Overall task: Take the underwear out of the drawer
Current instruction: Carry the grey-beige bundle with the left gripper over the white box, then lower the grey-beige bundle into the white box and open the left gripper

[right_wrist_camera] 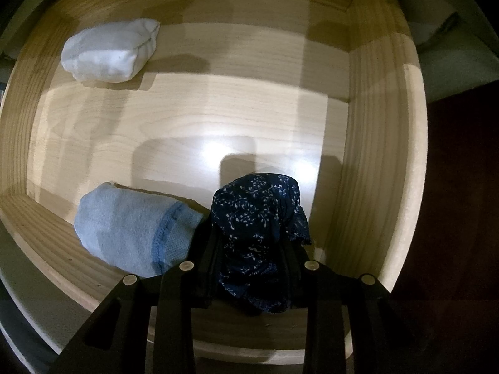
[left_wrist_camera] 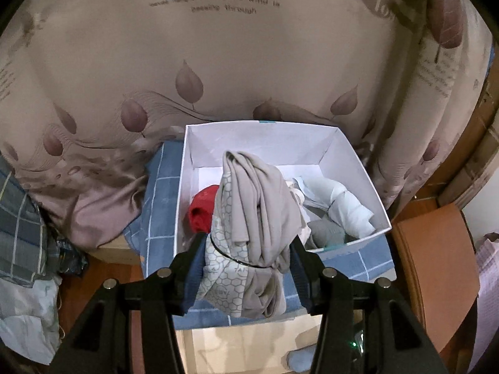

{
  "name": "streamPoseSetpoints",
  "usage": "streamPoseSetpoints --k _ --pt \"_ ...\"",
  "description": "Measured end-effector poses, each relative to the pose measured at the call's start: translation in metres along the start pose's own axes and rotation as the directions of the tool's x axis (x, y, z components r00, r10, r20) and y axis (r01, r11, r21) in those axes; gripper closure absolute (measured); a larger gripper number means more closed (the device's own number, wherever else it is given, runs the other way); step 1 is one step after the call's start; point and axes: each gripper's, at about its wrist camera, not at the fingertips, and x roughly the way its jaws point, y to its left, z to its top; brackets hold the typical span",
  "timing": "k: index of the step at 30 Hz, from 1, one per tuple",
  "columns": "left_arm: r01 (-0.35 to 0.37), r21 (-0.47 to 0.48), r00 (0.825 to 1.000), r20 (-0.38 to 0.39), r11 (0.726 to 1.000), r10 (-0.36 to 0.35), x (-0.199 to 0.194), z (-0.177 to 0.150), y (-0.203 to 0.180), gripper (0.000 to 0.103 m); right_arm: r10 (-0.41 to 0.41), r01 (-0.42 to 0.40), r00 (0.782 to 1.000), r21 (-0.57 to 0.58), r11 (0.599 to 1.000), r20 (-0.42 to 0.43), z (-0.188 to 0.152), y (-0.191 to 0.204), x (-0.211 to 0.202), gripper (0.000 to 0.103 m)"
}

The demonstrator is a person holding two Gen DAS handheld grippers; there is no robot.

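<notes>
In the left wrist view my left gripper [left_wrist_camera: 248, 249] is shut on a bundled beige-grey pair of underwear [left_wrist_camera: 252, 215] with a honeycomb print, held in the air in front of a white box [left_wrist_camera: 352, 171]. Inside the box lie a red garment [left_wrist_camera: 202, 208] and white rolled garments [left_wrist_camera: 340, 202]. In the right wrist view my right gripper [right_wrist_camera: 254, 246] points down into a pale wooden drawer [right_wrist_camera: 193, 124] and is shut on a dark blue patterned pair of underwear [right_wrist_camera: 259, 218]. A light blue folded piece [right_wrist_camera: 131, 230] lies beside it, and a white folded piece [right_wrist_camera: 109, 53] rests at the far left.
The white box stands on a blue checked cloth [left_wrist_camera: 159, 218]. A leaf-print curtain [left_wrist_camera: 218, 62] hangs behind it. A pile of clothes [left_wrist_camera: 25, 249] sits at the left, and orange-brown wooden furniture [left_wrist_camera: 436, 265] at the right. The drawer's right wall [right_wrist_camera: 374, 155] is close to my right gripper.
</notes>
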Motion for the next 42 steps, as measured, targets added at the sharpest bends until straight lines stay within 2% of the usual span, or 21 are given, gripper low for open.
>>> streamPoseSetpoints --k 4,8,12,21,26,31,37,42 --pt "-0.021 0.01 1.0 -0.009 1.0 0.021 0.021 0.008 -0.003 0.052 0.0 0.0 1.0 0.0 1.0 0.0 0.0 0.001 -0.001 0.075" --pt "-0.009 0.005 1.0 -0.02 1.0 0.009 0.042 0.012 -0.005 0.052 0.006 -0.006 1.0 0.006 1.0 0.005 0.0 0.0 -0.002 0.075" --pt "-0.037 -0.006 0.999 -0.025 0.999 0.037 0.063 0.02 -0.003 0.052 0.009 -0.009 1.0 0.01 1.0 0.009 0.0 0.0 -0.002 0.075" --pt "-0.082 -0.011 0.993 -0.088 0.997 0.081 0.107 0.029 0.003 0.052 0.016 -0.016 1.0 0.018 1.0 0.015 0.001 -0.001 -0.002 0.075" --pt "-0.094 -0.009 0.99 -0.105 0.996 0.092 0.111 0.029 0.004 0.047 0.016 -0.016 1.0 0.018 1.0 0.016 -0.001 -0.002 0.0 0.075" --pt "-0.073 -0.042 0.99 -0.126 0.996 0.068 0.107 0.027 0.01 0.046 0.015 -0.015 1.0 0.019 1.0 0.018 -0.002 -0.003 0.001 0.075" --pt "-0.023 -0.06 0.99 -0.14 0.998 0.015 0.086 0.025 0.01 0.039 0.015 -0.016 1.0 0.017 1.0 0.019 -0.002 -0.003 0.001 0.075" --pt "0.002 -0.03 0.991 -0.131 1.0 -0.006 0.058 0.014 0.008 0.039 0.01 -0.01 1.0 0.013 1.0 0.014 0.0 -0.002 0.0 0.075"
